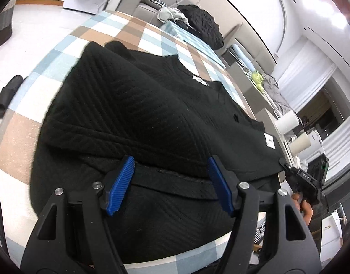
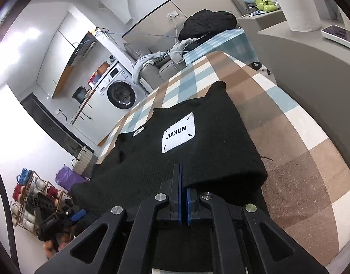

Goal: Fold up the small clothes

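A black ribbed knit garment (image 1: 134,114) lies on a checked cloth over the table (image 1: 26,137), one part folded over the rest. My left gripper (image 1: 170,178) is open, its blue pads on either side of the garment's near edge, holding nothing. In the right wrist view the garment (image 2: 209,141) shows a white "JIAXUN" patch (image 2: 178,133). My right gripper (image 2: 183,182) is shut on the garment's near edge, and it also shows in the left wrist view (image 1: 286,166) at the garment's right corner.
A black clothes pile (image 1: 202,25) lies at the table's far end. A paper roll (image 2: 293,4) and a white device (image 2: 339,36) stand on a grey counter to the right. A washing machine (image 2: 120,93) stands at the back and a black slipper (image 1: 7,96) lies on the floor.
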The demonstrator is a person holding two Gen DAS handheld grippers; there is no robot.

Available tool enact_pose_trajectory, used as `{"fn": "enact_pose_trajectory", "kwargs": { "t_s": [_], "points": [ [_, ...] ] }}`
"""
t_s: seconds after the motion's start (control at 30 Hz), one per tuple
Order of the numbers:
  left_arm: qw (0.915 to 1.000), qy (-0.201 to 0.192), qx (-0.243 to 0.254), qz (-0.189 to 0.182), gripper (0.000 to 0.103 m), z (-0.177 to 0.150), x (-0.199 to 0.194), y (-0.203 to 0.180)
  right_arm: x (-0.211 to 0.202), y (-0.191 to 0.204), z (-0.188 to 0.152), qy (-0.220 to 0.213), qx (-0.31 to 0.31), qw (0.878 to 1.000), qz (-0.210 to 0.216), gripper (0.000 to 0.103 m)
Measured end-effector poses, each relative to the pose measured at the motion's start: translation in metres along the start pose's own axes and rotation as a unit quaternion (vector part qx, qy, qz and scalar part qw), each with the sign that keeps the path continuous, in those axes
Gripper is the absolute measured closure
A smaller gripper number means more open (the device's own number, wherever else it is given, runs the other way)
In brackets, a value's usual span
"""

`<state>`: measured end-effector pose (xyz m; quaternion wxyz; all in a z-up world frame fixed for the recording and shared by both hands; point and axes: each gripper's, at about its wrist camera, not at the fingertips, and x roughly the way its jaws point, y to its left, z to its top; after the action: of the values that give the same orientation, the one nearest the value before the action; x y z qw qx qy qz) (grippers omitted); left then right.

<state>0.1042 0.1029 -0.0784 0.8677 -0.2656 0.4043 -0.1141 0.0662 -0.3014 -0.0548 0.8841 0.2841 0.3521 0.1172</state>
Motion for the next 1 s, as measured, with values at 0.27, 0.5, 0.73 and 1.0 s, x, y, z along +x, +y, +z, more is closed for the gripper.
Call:
{"fn": "enact_pose_trajectory", "kwargs": {
  "t_s": [0.27, 0.5, 0.73, 1.0],
  "points": [
    [0.9990, -0.027, -0.023, 0.027, 0.039, 0.001, -0.027, 0.026, 0.001, 0.002, -0.001, 0.009, -0.003, 1.000, -0.007, 0.099],
    [0.9970, -0.041, -0.062, 0.023, 0.040, 0.005, -0.040, 0.055, 0.007, 0.004, -0.006, 0.017, -0.002, 1.000, -0.006, 0.099],
    [0.9969, -0.047, -0.063, 0.010, 0.040, 0.006, -0.050, 0.056, 0.009, 0.004, -0.007, 0.020, -0.002, 1.000, -0.008, 0.099],
    [0.9968, -0.056, -0.057, -0.006, 0.040, 0.006, -0.051, 0.050, 0.010, 0.003, -0.009, 0.021, -0.002, 1.000, -0.006, 0.099]
  ]
}}
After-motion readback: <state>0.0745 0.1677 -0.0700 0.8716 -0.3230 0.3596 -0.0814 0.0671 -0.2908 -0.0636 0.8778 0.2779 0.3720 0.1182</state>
